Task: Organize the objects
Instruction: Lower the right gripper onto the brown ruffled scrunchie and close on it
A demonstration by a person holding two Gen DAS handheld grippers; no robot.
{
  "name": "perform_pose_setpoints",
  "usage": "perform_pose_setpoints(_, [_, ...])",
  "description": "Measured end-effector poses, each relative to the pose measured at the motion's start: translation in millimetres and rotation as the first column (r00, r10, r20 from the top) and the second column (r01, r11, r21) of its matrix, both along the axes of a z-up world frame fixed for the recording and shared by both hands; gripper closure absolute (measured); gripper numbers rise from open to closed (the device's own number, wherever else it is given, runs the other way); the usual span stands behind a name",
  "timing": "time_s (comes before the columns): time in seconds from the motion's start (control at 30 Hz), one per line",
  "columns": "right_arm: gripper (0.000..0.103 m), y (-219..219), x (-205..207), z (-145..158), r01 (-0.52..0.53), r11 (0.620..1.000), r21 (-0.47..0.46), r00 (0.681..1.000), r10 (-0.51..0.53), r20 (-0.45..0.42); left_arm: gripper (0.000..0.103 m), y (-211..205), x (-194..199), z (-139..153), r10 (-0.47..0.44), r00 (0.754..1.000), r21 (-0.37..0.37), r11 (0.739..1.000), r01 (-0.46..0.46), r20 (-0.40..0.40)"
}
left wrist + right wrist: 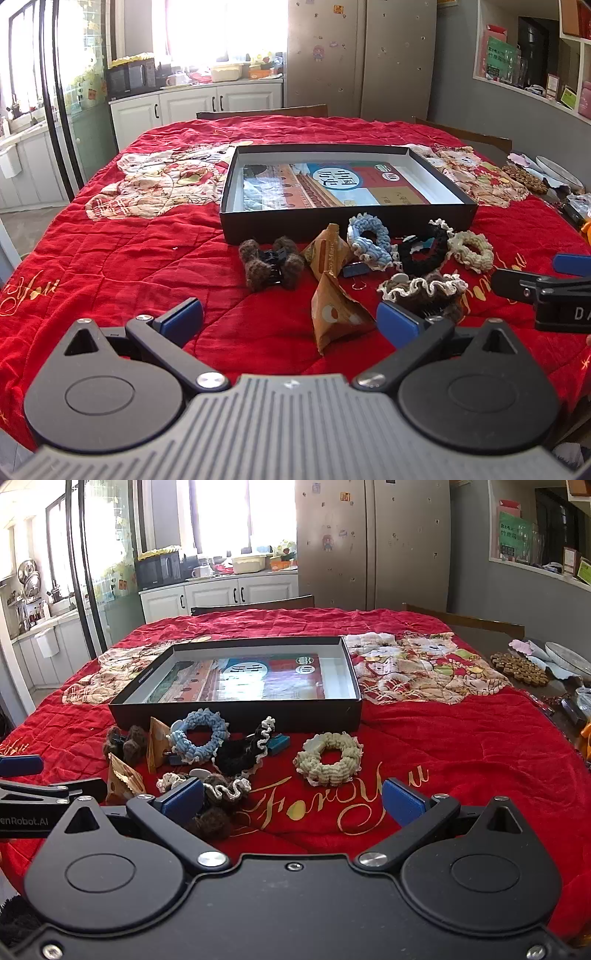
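Both the left gripper (pixel 290 321) and the right gripper (pixel 291 799) hung over the red quilt (pixel 129 258) with fingers spread wide and nothing between them. A pile of scrunchies, among them a blue one (pixel 199 734), a black one (pixel 240 753) and a cream one (pixel 328 758), lay with a brown hair claw (pixel 271 264) and two snack packets (pixel 334 314) just in front of the open black box (pixel 347 188). A book (pixel 332 184) lay flat inside the box.
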State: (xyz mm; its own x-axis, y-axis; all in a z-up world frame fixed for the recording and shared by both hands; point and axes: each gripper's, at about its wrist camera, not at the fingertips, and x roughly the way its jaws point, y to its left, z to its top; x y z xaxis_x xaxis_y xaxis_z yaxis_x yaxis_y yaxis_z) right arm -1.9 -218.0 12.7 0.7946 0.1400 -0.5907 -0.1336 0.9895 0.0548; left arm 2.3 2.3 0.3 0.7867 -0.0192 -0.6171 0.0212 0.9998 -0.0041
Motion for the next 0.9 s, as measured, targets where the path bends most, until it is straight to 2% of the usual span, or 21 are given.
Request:
perform_pose_setpoints(0.5, [0.002,-1,3,-4,-0.015,1.0,-0.017,1.0,0.015,0.005,0.0,-4,2,-2,-0.071,0.997,0.008,0.997,0.07,0.012])
perform_pose_setpoints(0.7, [0.01,-5,3,-5,-0.076,0.997,-0.02,0.997,0.077,0.03,0.0,-2,7,-7,-0.109,0.994,0.012,0.994,0.109,0.005])
perform_pose_setpoints(0.9, [0.023,-10,-3,-7,-0.2,0.979,-0.041,0.972,0.203,0.121,0.0,1,12,-12,-0.179,0.984,-0.01,0.984,0.179,0.012])
